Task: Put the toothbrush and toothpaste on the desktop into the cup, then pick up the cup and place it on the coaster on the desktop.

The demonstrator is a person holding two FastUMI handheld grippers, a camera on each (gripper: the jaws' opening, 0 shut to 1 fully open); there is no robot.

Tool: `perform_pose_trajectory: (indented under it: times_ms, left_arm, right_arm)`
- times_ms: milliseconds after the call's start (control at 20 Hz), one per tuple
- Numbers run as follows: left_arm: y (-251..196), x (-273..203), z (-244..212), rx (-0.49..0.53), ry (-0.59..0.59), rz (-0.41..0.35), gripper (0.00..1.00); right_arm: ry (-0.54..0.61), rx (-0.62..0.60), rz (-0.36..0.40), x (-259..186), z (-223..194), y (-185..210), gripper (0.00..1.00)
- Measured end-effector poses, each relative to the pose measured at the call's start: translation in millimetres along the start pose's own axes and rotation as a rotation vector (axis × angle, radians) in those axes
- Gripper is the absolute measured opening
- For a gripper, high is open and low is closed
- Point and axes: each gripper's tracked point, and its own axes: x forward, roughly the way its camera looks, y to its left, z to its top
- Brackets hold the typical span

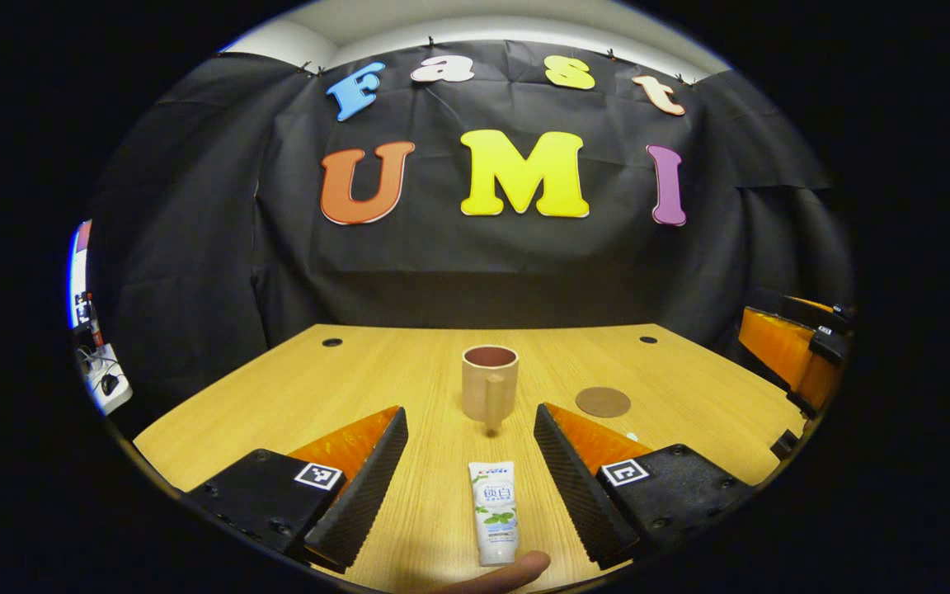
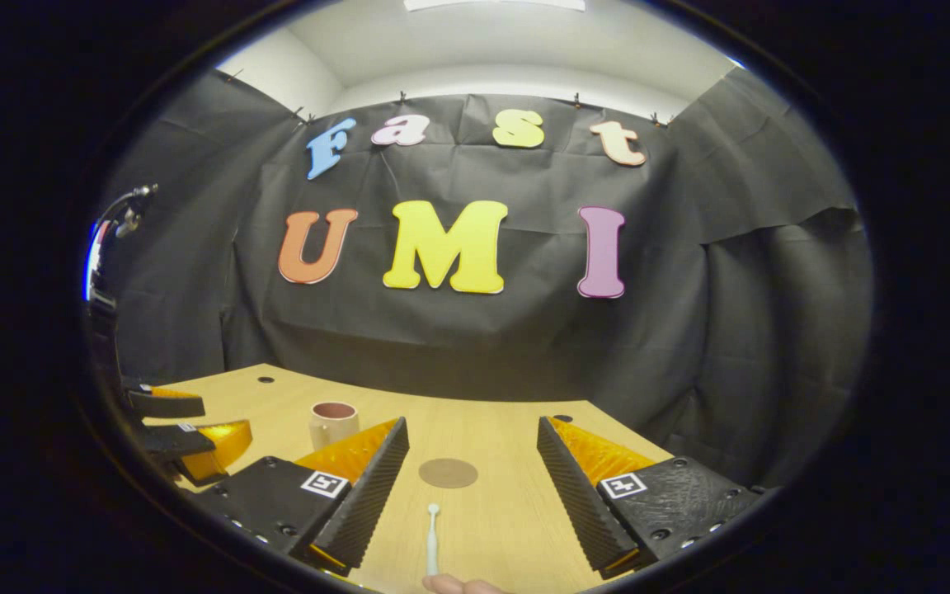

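Observation:
A beige cup (image 1: 489, 384) with its handle facing me stands upright mid-table, seen farther left in the right gripper view as the cup (image 2: 332, 424). A white toothpaste tube (image 1: 495, 511) lies lengthwise between the fingers of my left gripper (image 1: 470, 425), which is open above the table. A round brown coaster (image 1: 603, 402) lies right of the cup. A white toothbrush (image 2: 432, 540) lies between the fingers of my open right gripper (image 2: 472, 433), with the coaster (image 2: 448, 473) beyond it. A fingertip (image 1: 508, 573) touches the tube's near end.
The wooden table (image 1: 359, 388) has cable holes at the back corners. The right gripper (image 1: 797, 351) shows at the table's right edge in the left gripper view; the left gripper (image 2: 182, 433) shows at the left in the right gripper view. Black cloth backs the table.

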Motion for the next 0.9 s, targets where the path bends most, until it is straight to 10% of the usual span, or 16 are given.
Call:
perform_pose_trajectory:
  times_ms: [900]
  left_arm:
    - [-22.5,-3.5,-124.7,-0.017,0.492,-0.051,0.87]
  right_arm:
    - [0.139,0.04,-0.021,15.2,-55.8,-18.3,0.95]
